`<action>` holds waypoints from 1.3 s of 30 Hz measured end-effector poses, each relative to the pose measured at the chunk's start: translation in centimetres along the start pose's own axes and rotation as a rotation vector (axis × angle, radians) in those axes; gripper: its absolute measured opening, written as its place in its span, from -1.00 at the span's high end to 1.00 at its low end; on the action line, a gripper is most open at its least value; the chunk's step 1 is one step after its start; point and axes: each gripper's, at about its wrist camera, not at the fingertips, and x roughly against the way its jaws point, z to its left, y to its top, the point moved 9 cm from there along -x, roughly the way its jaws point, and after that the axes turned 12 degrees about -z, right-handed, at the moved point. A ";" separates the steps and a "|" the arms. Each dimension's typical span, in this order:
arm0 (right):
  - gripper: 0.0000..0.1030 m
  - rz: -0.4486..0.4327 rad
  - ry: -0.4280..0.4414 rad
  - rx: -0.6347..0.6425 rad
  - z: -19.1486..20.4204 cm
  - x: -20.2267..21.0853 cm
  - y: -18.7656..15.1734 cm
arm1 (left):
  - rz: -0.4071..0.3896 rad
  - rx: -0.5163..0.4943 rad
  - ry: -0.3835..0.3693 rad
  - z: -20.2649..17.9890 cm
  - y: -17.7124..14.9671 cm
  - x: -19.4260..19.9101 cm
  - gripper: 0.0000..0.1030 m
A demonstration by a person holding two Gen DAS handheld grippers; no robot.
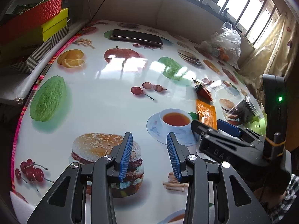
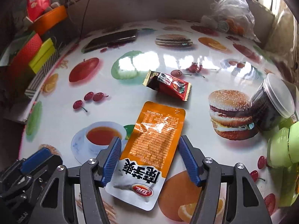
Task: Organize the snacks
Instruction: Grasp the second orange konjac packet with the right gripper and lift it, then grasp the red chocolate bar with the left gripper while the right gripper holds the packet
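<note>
Right gripper [image 2: 149, 160] spread wide over the table [image 2: 168, 67], blue fingers on either side of the orange sachet [image 2: 149, 149], which lies flat, near but not clearly touching either one. Just beyond the orange sachet, a red wrapped candy [image 2: 168, 85]. To the right of the orange sachet, a tipped jar [image 2: 269, 104] with dark contents, beside a green container [image 2: 282, 149]. Far beyond the orange sachet, a phone [image 2: 110, 40] and a plastic bag [image 2: 231, 11]. Left gripper [image 1: 149, 155] to the sachet's left, open too, holding nothing.
</note>
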 end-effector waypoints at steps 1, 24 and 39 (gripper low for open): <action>-0.24 -0.011 -0.001 0.030 0.1 0.1 -0.1 | -0.004 -0.003 0.001 0.0 0.2 0.1 0.23; 0.37 -0.049 0.124 -0.008 -4.2 2.9 -0.9 | 0.016 -0.134 -0.074 -6.0 3.7 -4.1 0.23; 0.38 -0.051 0.082 -0.051 -8.1 4.3 -1.9 | 0.069 -0.130 -0.143 -11.2 5.4 -9.8 0.23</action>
